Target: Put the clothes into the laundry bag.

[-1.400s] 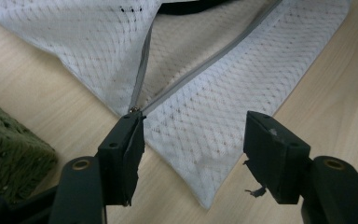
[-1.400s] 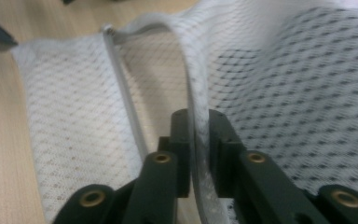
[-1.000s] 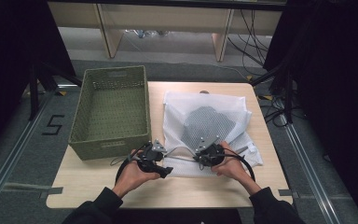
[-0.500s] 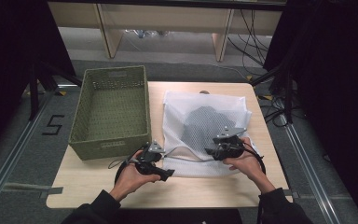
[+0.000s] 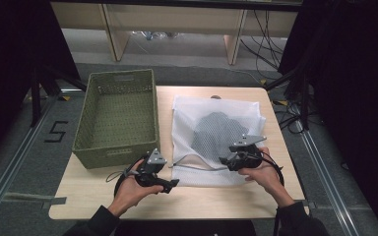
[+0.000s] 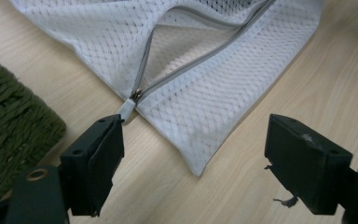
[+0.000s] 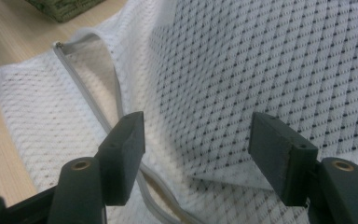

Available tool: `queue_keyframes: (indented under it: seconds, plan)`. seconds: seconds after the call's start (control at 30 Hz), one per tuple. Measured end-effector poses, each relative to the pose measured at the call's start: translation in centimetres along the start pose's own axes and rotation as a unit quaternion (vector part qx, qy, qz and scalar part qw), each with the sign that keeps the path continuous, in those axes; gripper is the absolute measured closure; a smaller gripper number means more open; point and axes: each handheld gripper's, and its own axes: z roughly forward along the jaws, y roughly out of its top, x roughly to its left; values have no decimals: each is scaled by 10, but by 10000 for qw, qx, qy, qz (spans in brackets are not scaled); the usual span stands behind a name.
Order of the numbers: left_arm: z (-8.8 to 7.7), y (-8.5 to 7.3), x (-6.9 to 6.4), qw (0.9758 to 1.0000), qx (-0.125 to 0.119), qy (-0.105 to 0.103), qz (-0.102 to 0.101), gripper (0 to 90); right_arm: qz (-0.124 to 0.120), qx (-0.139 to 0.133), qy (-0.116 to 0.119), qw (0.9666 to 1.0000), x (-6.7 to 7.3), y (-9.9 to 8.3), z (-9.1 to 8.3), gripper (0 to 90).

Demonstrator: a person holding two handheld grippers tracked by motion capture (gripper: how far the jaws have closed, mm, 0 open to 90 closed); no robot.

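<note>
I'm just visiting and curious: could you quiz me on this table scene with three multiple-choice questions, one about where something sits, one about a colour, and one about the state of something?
1. Where does the basket stand relative to the mesh bag, seen from the high view?
A. To its left
B. To its right
C. On top of it

2. What colour is the basket?
A. Red
B. Olive green
C. Blue

3. How is the mesh bag's zipper?
A. Fully closed
C. Torn off
B. Partly open

Answers:
1. A: the basket stands on the table left of the mesh bag.
2. B: its woven walls are olive green.
3. B: the zipper gapes in a wedge, with its slider at the bag's corner, in front of the left gripper, whose jaws stand apart.
</note>
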Motion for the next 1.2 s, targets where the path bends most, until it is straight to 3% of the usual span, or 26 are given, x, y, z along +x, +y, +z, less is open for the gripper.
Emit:
queue_keyframes:
  seconds: [0.07,0.1,0.33,0.47,0.6,0.73,0.93,1.0,1.1,1.2]
  plan:
    - [1,-3,2,10000,6,1,-27,197,-72,-8,62,10000,-2,-1,0,370]
    - [1,-4,3,10000,34,12,-24,196,89,49,17,9999,0,-2,-1,367]
    - [-2,-10,3,10000,-59,59,17,196,154,-65,57,9998,0,-6,-10,355]
    - [-1,-15,-1,10000,-48,26,-48,192,237,-110,104,9996,4,-13,-18,348]
    - [-1,-18,-7,10000,-41,-18,38,190,299,-39,194,9994,8,-18,-23,345]
    - [-2,-20,-13,9999,-83,-110,-73,181,313,-37,301,9990,13,-25,-29,342]
    - [-1,-22,-18,9999,84,-37,-78,192,346,-13,412,9986,19,-33,-37,339]
    - [-2,-22,-18,9999,57,-46,-106,198,398,43,408,9984,22,-36,-39,338]
    - [-4,-23,-19,9999,41,40,-85,197,284,33,422,9987,21,-39,-41,337]
    - [-6,-23,-20,10000,-4,36,-52,195,381,75,363,9986,22,-43,-43,337]
